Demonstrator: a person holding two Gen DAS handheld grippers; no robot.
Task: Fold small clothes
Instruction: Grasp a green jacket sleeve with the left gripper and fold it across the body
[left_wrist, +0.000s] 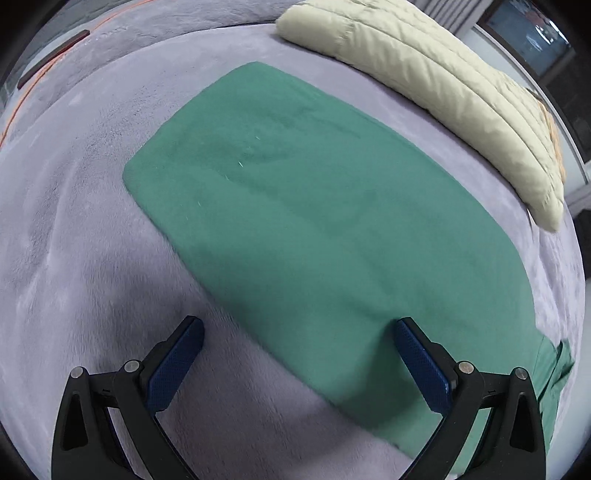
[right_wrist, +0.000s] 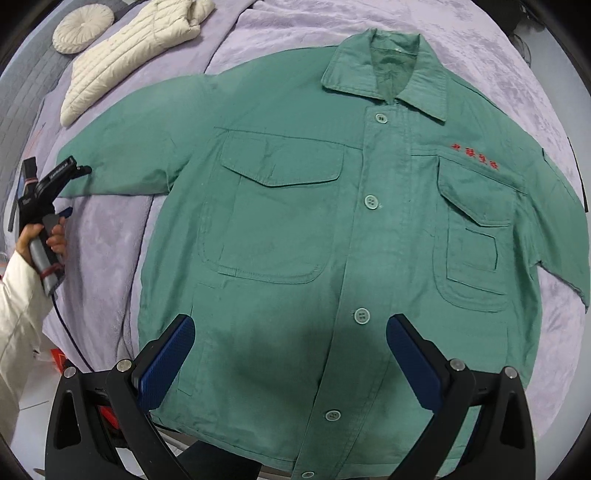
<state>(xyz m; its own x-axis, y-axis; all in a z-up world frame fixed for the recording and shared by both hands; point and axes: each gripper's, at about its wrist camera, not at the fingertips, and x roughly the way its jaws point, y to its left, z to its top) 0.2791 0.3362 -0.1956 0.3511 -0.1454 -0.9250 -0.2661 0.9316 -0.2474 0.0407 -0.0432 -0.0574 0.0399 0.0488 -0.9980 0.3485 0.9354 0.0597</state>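
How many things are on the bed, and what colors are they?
Green: 1, the jacket spread flat, buttoned up
Cream: 2, a puffy jacket and a round cushion
Purple: 1, the blanket under them all
Black tools with blue pads: 2, the left tool and the right tool, both open
Total: 6

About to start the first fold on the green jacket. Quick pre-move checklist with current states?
1. Green jacket lies flat, front up, buttoned: ok.
2. Left sleeve spread straight on the purple blanket: ok.
3. Left claw open over the sleeve's edge, nothing held: ok.
4. Right claw open above the jacket's lower front, nothing held: ok.
5. Cream puffer jacket lies apart from the sleeve, with blanket showing between them: ok.
6. Far sleeve at the right edge of the right wrist view, whether it lies flat: cannot tell.
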